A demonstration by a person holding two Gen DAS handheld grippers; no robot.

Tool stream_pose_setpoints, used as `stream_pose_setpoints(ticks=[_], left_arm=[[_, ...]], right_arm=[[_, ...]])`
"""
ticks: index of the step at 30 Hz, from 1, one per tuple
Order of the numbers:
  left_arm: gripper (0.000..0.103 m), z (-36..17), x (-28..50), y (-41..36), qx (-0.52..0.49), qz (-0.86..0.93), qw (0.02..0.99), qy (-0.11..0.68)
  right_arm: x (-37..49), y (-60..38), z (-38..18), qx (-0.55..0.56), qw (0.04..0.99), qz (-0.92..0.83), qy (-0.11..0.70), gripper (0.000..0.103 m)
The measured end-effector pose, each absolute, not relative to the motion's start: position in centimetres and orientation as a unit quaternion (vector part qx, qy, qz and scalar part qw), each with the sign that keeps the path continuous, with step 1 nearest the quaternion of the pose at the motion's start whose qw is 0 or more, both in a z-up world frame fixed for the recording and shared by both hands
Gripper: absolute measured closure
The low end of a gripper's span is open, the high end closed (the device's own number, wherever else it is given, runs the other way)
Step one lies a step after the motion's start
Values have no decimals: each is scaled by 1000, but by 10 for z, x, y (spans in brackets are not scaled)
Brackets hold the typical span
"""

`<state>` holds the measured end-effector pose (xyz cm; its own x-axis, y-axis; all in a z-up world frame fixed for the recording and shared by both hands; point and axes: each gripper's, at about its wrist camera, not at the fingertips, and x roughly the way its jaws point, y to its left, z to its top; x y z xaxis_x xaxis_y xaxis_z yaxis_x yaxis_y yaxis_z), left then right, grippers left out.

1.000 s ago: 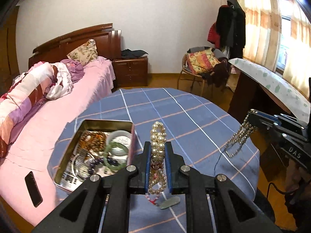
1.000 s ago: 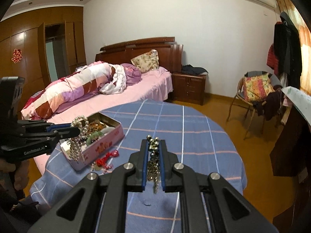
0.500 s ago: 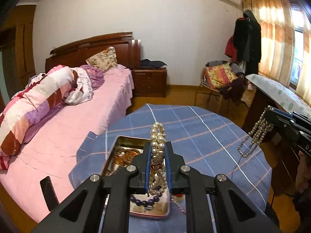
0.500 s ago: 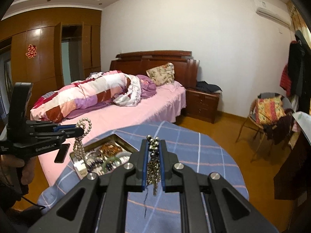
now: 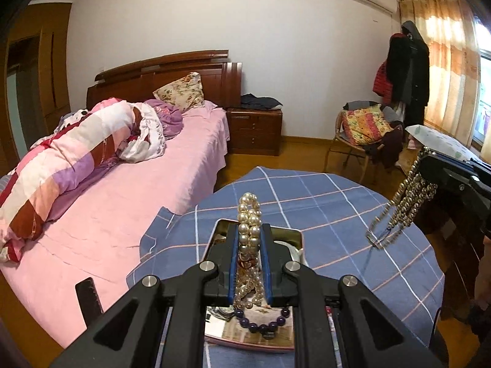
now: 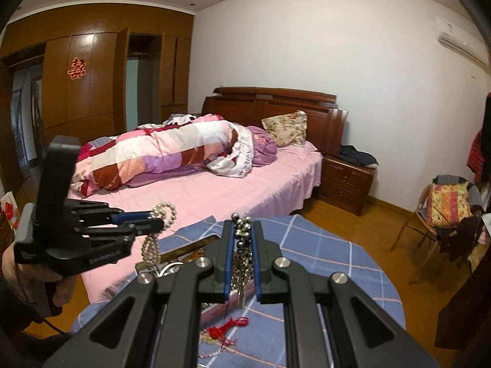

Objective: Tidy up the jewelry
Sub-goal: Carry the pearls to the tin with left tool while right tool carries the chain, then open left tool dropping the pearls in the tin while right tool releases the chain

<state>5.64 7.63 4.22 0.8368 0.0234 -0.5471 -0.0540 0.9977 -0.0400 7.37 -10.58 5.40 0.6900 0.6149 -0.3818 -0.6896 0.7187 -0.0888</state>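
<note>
Above the metal jewelry tin, the left gripper pinches a pearl necklace between its blue pads, the strands looping past the fingertips and hanging down over the tin. To the right of the tin, over the blue plaid tablecloth, the right gripper clamps a metallic bead necklace, whose loops dangle clear of the cloth. A purple bead bracelet lies at the tin's near edge; a red knotted cord rests on the cloth just beside the tin.
</note>
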Motion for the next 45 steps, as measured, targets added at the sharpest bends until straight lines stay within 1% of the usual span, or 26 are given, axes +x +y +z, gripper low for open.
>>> stream_pose_setpoints(ticks=[17, 45], left_arm=[[90, 32, 61, 106, -55, 48, 953, 296], [90, -17, 77, 109, -62, 51, 934, 348]], right_arm=[[86, -56, 30, -113, 884, 405, 206, 90], [107, -15, -23, -121, 857, 412, 285, 90]])
